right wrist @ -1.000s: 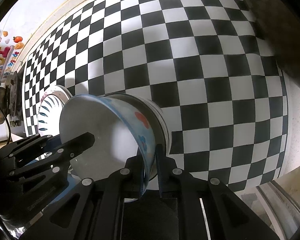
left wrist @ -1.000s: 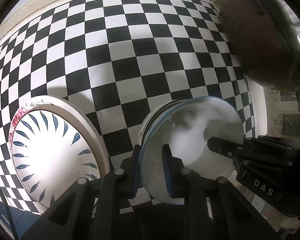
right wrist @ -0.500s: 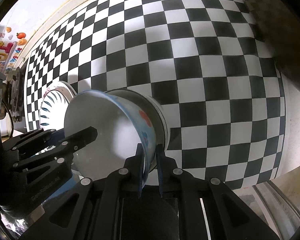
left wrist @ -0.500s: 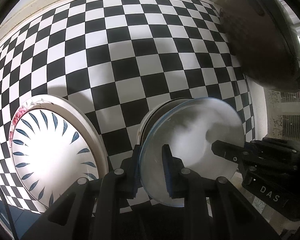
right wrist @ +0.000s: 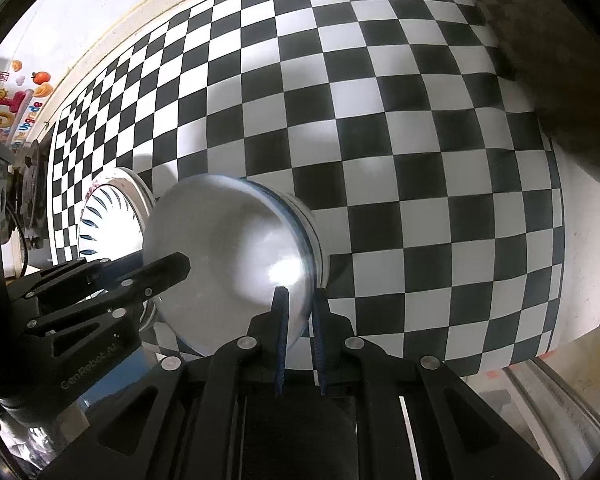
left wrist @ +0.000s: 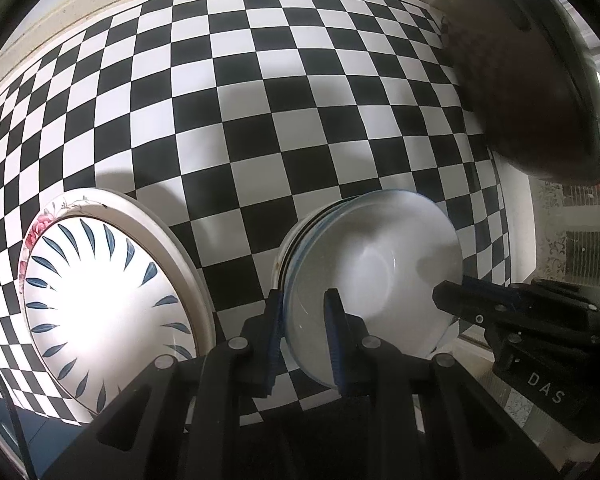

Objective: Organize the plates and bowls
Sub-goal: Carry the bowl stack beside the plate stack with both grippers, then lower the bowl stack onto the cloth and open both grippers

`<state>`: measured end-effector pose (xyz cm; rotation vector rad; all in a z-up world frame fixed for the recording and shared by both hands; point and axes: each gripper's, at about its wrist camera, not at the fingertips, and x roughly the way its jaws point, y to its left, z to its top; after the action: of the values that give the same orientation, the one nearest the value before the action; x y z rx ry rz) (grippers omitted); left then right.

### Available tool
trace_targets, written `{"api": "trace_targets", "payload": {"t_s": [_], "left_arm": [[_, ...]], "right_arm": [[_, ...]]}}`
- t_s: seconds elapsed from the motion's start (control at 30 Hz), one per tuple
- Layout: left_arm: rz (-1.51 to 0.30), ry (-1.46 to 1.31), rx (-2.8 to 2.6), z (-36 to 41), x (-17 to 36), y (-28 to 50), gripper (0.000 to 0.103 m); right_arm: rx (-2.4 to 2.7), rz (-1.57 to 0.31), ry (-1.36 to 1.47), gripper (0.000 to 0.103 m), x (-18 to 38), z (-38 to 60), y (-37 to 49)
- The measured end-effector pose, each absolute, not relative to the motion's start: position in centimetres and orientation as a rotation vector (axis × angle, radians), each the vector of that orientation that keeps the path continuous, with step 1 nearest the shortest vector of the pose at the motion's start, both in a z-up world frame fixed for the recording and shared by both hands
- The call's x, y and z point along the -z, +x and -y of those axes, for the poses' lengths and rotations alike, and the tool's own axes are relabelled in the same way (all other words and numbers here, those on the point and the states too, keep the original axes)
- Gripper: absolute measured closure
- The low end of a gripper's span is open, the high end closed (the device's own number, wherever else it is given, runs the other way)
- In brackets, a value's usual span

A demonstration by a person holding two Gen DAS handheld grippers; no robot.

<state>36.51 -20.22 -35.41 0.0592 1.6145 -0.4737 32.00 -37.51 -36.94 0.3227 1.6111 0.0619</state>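
Observation:
A white bowl with a blue rim (left wrist: 376,276) sits nested in another bowl on the checkered tablecloth (left wrist: 260,120). My left gripper (left wrist: 304,312) is shut on its near rim. My right gripper (right wrist: 300,312) is shut on the opposite rim of the same bowl (right wrist: 228,248); it shows at the right in the left wrist view (left wrist: 500,312). A white plate with blue leaf marks (left wrist: 100,304) lies to the left, stacked on a floral-rimmed plate; it also shows in the right wrist view (right wrist: 108,216).
A large dark round pan or lid (left wrist: 540,80) stands at the table's right back. The table's right edge (right wrist: 580,260) is close to the bowls. A wall with colourful stickers (right wrist: 12,100) is at the far left.
The held bowl has dropped down into the bowl beneath it, so its patterned outer side no longer shows. Both grippers stay shut on its rim.

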Motion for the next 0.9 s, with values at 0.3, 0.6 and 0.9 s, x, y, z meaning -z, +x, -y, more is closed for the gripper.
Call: {"api": "trace_targets", "payload": {"t_s": [0.3,0.6,0.9], "left_arm": [[-1.606,0.072,0.459,20.5,35.4,36.3,0.084],[-1.570,0.081,0.385,19.3,34.4,36.1,0.084],[-1.464,0.139,0.367,18.0,31.5,35.8,0.025]], "right_arm": [[-0.067,-1.607,0.341,0.089,36.9,37.7,31.9],[-0.061,-1.594,0.367,0.089,36.4,37.9,31.5],[-0.014,-1.555,0.328,0.045,35.2,37.6,30.2]]}}
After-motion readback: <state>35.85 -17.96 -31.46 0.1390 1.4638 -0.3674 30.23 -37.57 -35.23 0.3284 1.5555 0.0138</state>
